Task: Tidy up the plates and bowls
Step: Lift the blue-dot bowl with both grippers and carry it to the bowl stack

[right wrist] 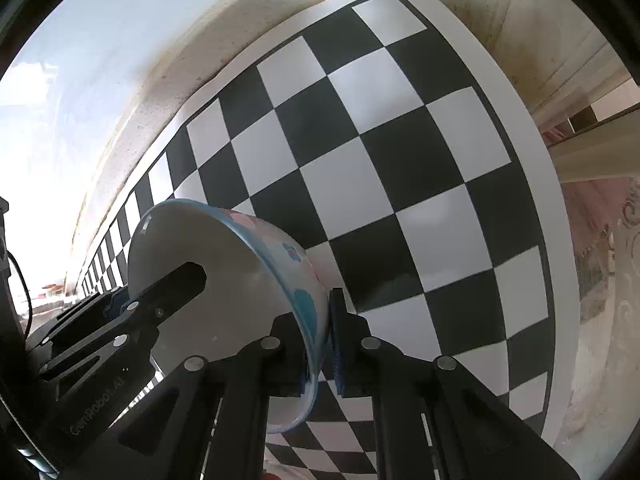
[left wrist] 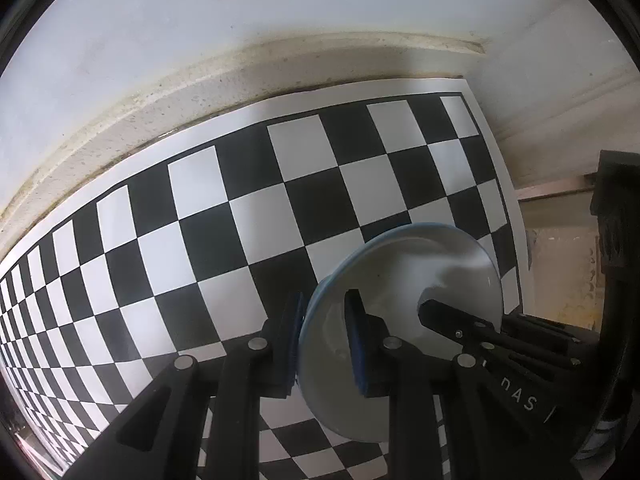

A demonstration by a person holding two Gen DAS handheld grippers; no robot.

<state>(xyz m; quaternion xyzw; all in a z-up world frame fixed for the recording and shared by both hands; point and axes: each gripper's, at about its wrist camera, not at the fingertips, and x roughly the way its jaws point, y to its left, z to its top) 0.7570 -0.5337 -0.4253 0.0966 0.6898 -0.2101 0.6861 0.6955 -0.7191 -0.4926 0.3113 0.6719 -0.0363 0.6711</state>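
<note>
**Bowl pinched on both rims, lift stage**

Bowl (left wrist: pixel 400 320) sits between the two tools, white inside, pale blue rim, flower print on the outer wall in the right wrist view. Left hand-held gripper (left wrist: pixel 325 344) is narrowed onto the rim on its side, one blue pad inside the wall, one outside. Right hand-held gripper (right wrist: pixel 320 344) is clamped on the opposite rim the same way, wall sandwiched between its pads. Each tool's fingers show in the other's camera, reaching into the bowl.

Bowl is over the checkerboard sheet (left wrist: pixel 248 216) on the bench, near the sheet's right-hand edge; can't tell if its base touches the sheet or is just off it. It looks tilted in both views, may be lens only.

Step, as judged: two-handed grasp done, carry not started. No plates or stack visible, so destination unknown. Next move calls for raising both hands together, keeping spacing fixed so neither rim slips out or gets twisted.
</note>
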